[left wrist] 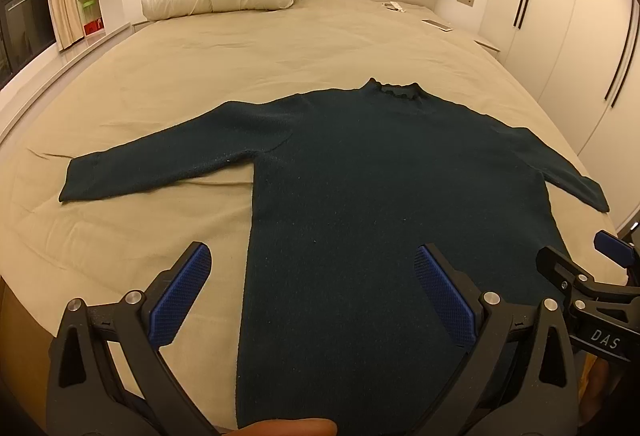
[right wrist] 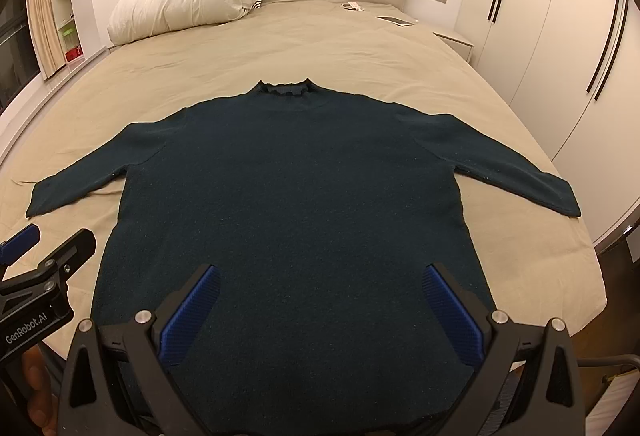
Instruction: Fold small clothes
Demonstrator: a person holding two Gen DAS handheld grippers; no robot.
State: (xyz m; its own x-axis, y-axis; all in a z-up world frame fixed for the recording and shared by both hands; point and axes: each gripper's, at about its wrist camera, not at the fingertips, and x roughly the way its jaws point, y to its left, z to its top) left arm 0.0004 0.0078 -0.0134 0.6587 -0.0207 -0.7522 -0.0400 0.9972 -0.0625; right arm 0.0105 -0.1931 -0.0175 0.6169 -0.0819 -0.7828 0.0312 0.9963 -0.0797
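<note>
Sweater [right wrist: 288,203], dark, flat on bed [right wrist: 360,43], sleeves out; left tongs [left wrist: 312,296] and right tongs [right wrist: 320,308] spread, empty; uneven pinch risks crooked fold.

I can read two markings, both on the grippers. In my left wrist view, the right gripper [left wrist: 576,256] at the right edge carries white letters "DAS" on its black body. In my right wrist view, the left gripper [right wrist: 48,240] at the left edge carries "GenRobot.AI" in white along its black body. Nothing else is legible.
</note>
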